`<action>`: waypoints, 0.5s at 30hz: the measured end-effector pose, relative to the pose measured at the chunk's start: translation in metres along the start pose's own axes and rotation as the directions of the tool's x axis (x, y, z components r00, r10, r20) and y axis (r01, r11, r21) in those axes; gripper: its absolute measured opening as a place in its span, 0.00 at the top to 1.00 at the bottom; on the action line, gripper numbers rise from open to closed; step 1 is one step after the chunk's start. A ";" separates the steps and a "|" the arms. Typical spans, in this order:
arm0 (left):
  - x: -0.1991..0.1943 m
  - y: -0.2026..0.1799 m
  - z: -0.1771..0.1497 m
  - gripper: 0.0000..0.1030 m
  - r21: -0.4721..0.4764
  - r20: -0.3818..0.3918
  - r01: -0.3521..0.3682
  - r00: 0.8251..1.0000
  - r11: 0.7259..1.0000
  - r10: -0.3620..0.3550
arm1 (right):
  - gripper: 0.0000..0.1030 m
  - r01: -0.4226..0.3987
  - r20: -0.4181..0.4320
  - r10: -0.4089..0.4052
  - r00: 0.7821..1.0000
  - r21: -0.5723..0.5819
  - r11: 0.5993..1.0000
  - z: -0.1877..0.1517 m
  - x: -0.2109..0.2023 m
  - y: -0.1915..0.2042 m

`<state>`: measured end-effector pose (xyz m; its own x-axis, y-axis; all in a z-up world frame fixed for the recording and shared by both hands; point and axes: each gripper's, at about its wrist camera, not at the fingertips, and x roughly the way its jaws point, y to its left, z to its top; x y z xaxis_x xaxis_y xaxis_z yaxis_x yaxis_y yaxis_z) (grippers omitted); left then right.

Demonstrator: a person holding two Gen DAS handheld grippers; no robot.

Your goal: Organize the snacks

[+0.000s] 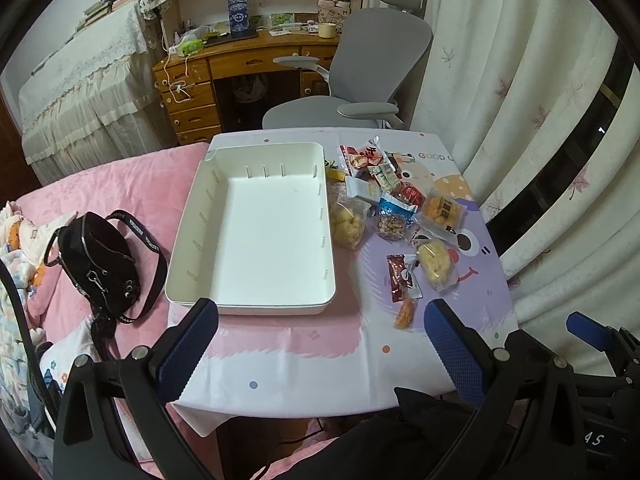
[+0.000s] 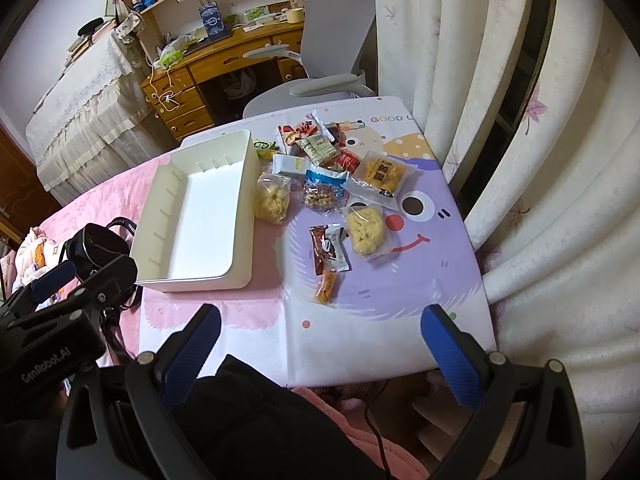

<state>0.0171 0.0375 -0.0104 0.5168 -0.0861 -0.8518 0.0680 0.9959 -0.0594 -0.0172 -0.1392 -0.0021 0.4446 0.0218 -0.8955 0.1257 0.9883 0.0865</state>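
**Both hand-held grippers wide, snacks untouched on table**

Left hand-held gripper (image 1: pixel 320 340) spread wide, empty, over the table's (image 1: pixel 320 368) near edge. White tray (image 1: pixel 256 236) sits just ahead of it, nothing inside. Right hand-held gripper (image 2: pixel 320 344) also wide and empty, at the near edge. Snacks (image 2: pixel 332 184) lie in a loose pile right of the tray, ahead of the right hand-held gripper and apart from it. Nearest piece: small orange packet (image 2: pixel 326 286), with a red-brown packet (image 2: pixel 320 252) just behind. Yellow puff bag (image 2: pixel 273 198) lies just beside the tray's right wall. Black bag (image 1: pixel 100 268) on the bed left of the table.
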 end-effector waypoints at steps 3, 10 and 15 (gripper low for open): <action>0.005 0.008 0.002 0.01 -0.005 -0.015 0.012 1.000 1.000 -0.012 | 0.02 0.018 0.003 -0.018 1.000 0.009 1.000 0.000 0.000 0.004; 0.021 0.023 0.005 0.01 -0.010 -0.054 0.053 0.997 0.999 -0.054 | 0.02 0.046 -0.008 -0.046 0.999 0.033 0.998 -0.002 0.003 0.012; 0.032 0.024 0.006 0.01 0.004 -0.078 0.083 0.994 0.997 -0.082 | 0.02 0.066 -0.014 -0.065 0.998 0.071 0.995 -0.004 0.006 0.010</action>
<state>0.0402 0.0581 -0.0357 0.4413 -0.1655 -0.8820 0.1139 0.9852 -0.1279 -0.0167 -0.1288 -0.0079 0.4229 -0.0401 -0.9053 0.2177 0.9743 0.0585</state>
